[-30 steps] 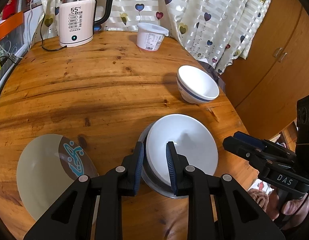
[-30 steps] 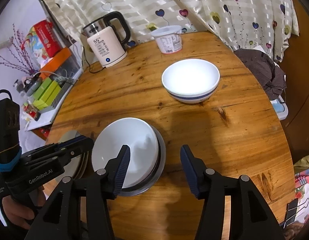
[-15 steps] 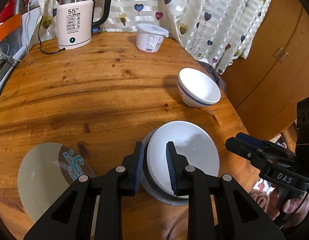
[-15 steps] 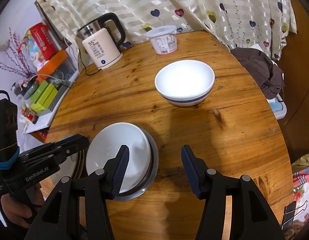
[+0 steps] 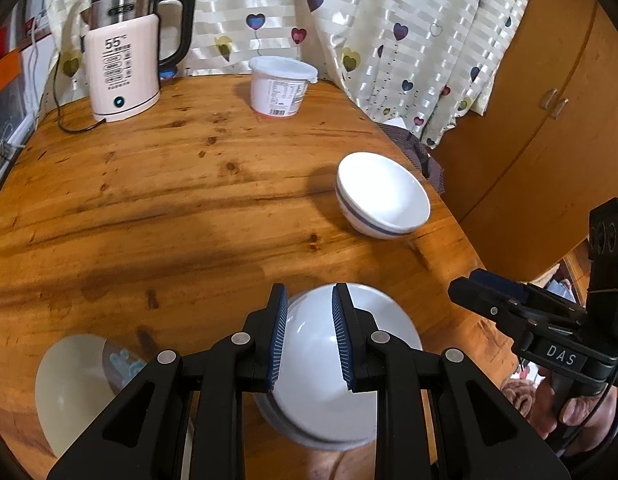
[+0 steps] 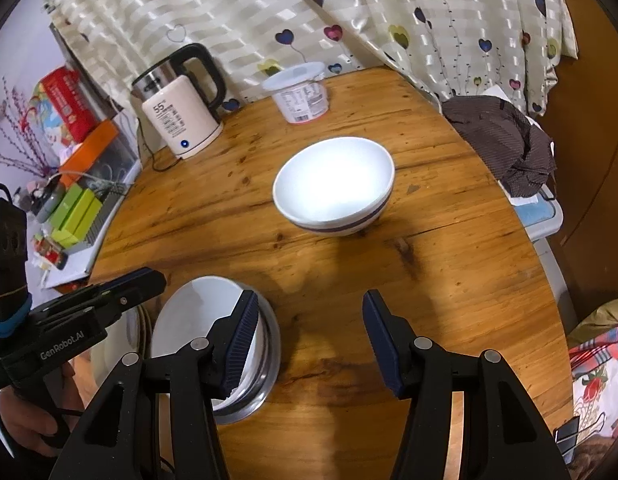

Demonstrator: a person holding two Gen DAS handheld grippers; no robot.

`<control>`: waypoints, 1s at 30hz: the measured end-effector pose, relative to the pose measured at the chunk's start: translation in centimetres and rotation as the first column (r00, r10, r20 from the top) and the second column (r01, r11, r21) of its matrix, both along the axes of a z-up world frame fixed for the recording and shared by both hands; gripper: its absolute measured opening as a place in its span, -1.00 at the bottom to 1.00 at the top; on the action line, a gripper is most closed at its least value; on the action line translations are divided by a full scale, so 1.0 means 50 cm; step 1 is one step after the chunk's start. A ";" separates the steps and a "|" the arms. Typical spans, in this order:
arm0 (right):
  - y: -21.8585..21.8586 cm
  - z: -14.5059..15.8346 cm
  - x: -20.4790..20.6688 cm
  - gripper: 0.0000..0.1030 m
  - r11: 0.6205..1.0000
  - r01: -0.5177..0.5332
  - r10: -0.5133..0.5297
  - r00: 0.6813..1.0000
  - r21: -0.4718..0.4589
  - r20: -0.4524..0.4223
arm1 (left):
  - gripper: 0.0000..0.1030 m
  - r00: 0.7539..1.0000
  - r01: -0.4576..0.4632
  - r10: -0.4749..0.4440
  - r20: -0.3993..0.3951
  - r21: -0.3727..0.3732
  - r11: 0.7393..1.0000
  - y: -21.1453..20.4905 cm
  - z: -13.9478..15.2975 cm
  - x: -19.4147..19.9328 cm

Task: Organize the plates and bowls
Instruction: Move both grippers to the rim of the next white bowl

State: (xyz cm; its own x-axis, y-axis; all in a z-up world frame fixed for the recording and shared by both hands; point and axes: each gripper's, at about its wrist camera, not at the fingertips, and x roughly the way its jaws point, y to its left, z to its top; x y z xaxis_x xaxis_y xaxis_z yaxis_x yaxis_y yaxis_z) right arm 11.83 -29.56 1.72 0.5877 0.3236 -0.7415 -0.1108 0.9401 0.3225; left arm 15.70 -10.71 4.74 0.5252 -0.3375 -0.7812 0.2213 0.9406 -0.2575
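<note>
A white bowl (image 5: pixel 309 364) sits nested in a metal bowl (image 5: pixel 309 442) near the table's front edge; it also shows in the right wrist view (image 6: pixel 197 320). My left gripper (image 5: pixel 309 336) is shut on the white bowl's rim. A second white bowl with a blue stripe (image 5: pixel 383 196) stands at the right of the table, also in the right wrist view (image 6: pixel 333 186). My right gripper (image 6: pixel 309 336) is open and empty, short of that bowl. A cream plate with a blue pattern (image 5: pixel 75 384) lies at the front left.
A kettle (image 5: pixel 125 56) with its cord and a white lidded tub (image 5: pixel 279 86) stand at the back of the round wooden table (image 5: pixel 149 200). A curtain hangs behind. A wooden cabinet (image 5: pixel 549 120) is at the right. Brown cloth (image 6: pixel 505 140) lies beside the table.
Both grippers have drawn back toward the front edge. The nested bowls have come nearer with the left gripper. The right gripper stays open.
</note>
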 end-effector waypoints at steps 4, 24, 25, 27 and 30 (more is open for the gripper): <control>-0.011 0.000 0.015 0.06 1.000 0.011 -0.011 1.000 0.003 0.007 | -0.50 1.000 0.015 -0.015 -0.004 -0.006 1.000 -0.011 0.000 0.026; -0.056 -0.019 0.131 -0.24 0.998 0.059 -0.058 0.998 0.033 -0.007 | -0.29 0.993 0.070 -0.074 -0.094 -0.048 0.996 -0.069 -0.024 0.169; -0.057 -0.021 0.134 -0.26 0.998 0.060 -0.060 0.998 0.034 -0.009 | -0.29 0.992 0.076 -0.080 -0.095 -0.046 0.996 -0.075 -0.025 0.175; -0.059 -0.027 0.144 -0.27 0.997 0.064 -0.064 0.998 0.038 -0.015 | -0.29 0.991 0.086 -0.091 -0.102 -0.049 0.995 -0.082 -0.027 0.185; -0.064 -0.034 0.155 -0.31 0.997 0.069 -0.068 0.997 0.044 -0.024 | -0.29 0.988 0.099 -0.104 -0.113 -0.051 0.994 -0.093 -0.033 0.196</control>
